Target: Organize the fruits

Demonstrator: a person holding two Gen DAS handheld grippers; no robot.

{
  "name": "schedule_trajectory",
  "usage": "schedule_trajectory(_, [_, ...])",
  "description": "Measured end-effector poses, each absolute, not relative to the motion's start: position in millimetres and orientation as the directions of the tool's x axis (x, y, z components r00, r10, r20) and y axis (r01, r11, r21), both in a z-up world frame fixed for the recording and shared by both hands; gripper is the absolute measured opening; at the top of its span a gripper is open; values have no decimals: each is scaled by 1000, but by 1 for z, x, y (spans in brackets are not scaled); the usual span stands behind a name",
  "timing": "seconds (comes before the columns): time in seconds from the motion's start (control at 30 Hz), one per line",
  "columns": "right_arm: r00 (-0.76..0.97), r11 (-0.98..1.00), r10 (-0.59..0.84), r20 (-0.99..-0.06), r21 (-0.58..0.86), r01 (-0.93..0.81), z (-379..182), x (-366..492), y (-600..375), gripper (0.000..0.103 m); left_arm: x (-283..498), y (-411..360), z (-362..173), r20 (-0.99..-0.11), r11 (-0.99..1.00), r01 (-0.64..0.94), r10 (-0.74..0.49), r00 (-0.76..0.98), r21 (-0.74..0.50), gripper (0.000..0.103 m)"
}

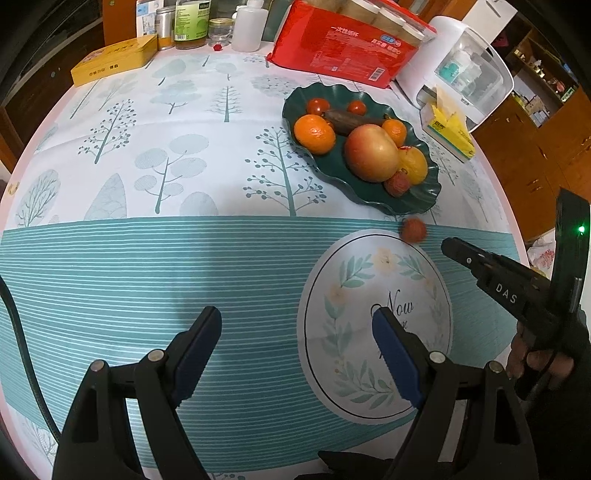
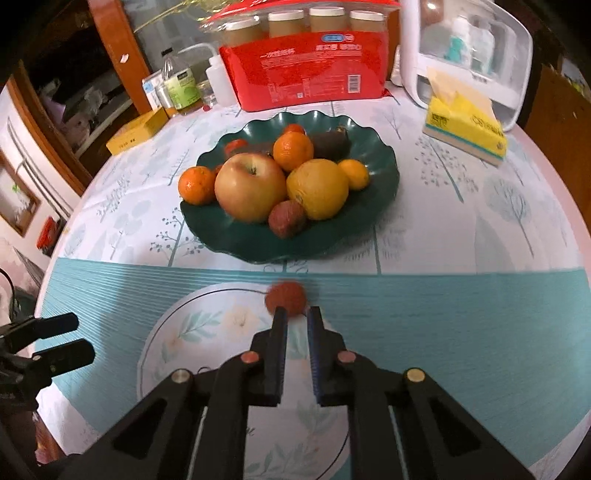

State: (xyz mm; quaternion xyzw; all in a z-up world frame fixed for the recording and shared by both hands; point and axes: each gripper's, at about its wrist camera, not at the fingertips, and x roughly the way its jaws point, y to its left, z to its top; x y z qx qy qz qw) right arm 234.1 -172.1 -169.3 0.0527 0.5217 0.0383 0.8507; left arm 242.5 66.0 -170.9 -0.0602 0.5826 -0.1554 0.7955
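A dark green wavy plate [image 2: 373, 206] [image 1: 417, 201] holds an apple [image 2: 250, 187] [image 1: 371, 152], oranges [image 2: 317, 188], tangerines [image 1: 314, 133], small tomatoes and a lychee [image 2: 286, 218]. A loose red lychee [image 2: 285, 298] [image 1: 413, 229] lies on the tablecloth just in front of the plate. My right gripper [image 2: 295, 313] is right behind it, fingers nearly closed with a narrow gap, empty; it shows in the left wrist view [image 1: 448, 245]. My left gripper [image 1: 295, 317] is open wide and empty, over the teal stripes, well left of the lychee.
A red pack of cups [image 2: 306, 70], a white appliance [image 2: 469, 48], a yellow tissue box [image 2: 465, 125], a yellow tin [image 1: 114, 61] and bottles [image 1: 190, 22] stand along the table's far side.
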Motion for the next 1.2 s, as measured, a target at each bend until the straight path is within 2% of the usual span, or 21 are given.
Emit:
schedule_trajectory(0.27, [419,988,145,-896,155,-11,-181,249,-168,13,253,70,-177,-912,947,160,-313,263,-279,83])
schedule_trajectory(0.47, [399,988,146,-905,157,-4,-192,256,-164,26,258,75,-184,-919,950,141,-307,247,-279,83])
schedule_trajectory(0.6, [395,987,150,-906,160,-8,-197,260,-162,30,261,77,-188,-922,952,134,-302,241,-277,83])
schedule_trajectory(1.2, [399,985,157,-903,172,1,-199,266,-162,29,275,75,-204,-928,948,125,-314,200,-294,83])
